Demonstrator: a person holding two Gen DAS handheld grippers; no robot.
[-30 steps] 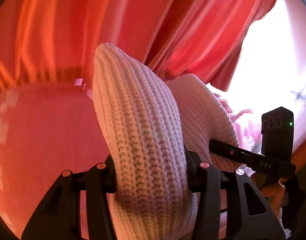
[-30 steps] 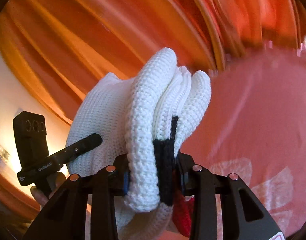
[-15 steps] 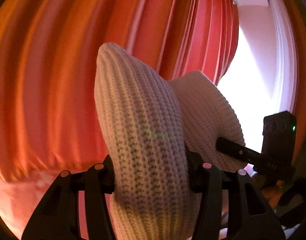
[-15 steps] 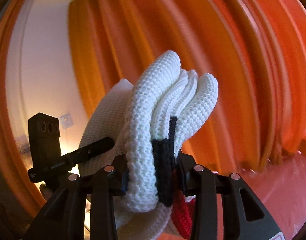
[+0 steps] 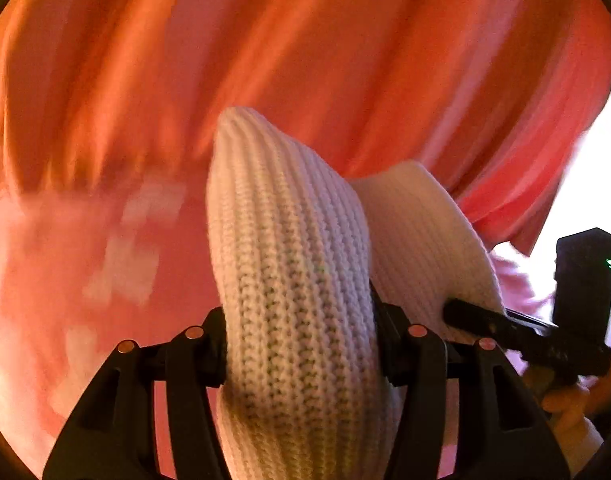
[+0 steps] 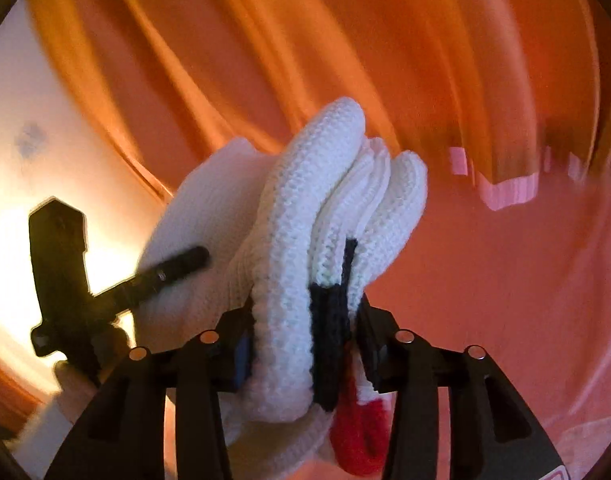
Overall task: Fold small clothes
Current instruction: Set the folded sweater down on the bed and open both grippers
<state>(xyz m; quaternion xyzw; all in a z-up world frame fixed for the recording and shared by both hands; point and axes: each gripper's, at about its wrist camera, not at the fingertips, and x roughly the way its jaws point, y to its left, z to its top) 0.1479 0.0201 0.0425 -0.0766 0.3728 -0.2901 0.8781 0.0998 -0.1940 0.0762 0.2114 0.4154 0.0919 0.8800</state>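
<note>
A: What changed?
B: The view has swung from curtain down to the pink patterned bedsheet [image 5: 105, 264].
A: And the grip?
B: Left gripper [image 5: 299, 344] and right gripper [image 6: 303, 332] clench the white ribbed knit garment [image 5: 289, 280] between them, jaws easing open; a release looks close.

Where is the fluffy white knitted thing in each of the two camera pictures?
Left wrist: the white knit fills the centre, standing between the left gripper pads.
Right wrist: it sits centre, bunched between the right gripper pads.
Shared landmark: the orange curtain behind.
</note>
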